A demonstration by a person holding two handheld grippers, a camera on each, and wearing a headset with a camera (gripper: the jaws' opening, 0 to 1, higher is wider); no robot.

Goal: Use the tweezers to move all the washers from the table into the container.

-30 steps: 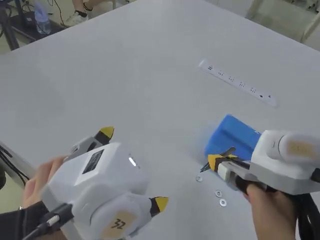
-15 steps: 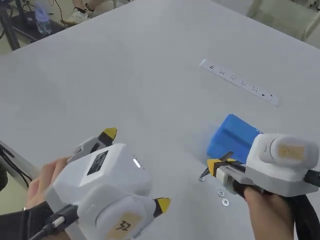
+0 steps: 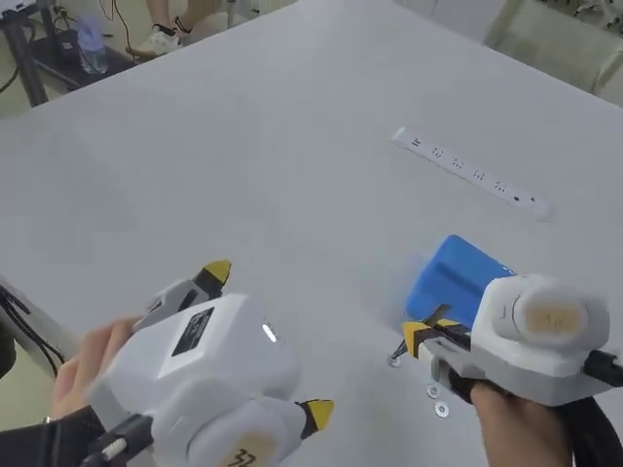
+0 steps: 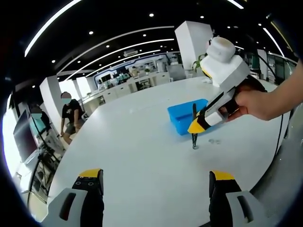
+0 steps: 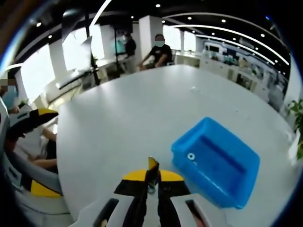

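Note:
My right gripper (image 3: 421, 338) (image 5: 151, 178) is shut on dark tweezers (image 4: 194, 127), which point down at the table just left of the blue container (image 3: 450, 276) (image 5: 215, 161) (image 4: 186, 116). The tweezer tip (image 3: 394, 359) touches the tabletop at a small washer. Two more washers (image 3: 437, 400) (image 4: 214, 141) lie on the table near that hand. One washer (image 5: 191, 156) sits inside the container. My left gripper (image 3: 266, 341) (image 4: 155, 176) is held open over the near left of the table, with nothing between its jaws.
A white power strip (image 3: 472, 173) lies on the table beyond the container. The grey table (image 3: 273, 146) stretches wide to the far left. People stand past the table's far edge (image 5: 158, 49), and a water bottle (image 3: 91, 47) is off the table at the top left.
The tweezer tip has dropped down to the washer beside the container. My left gripper has stayed low at the left; the head camera has shifted a little.

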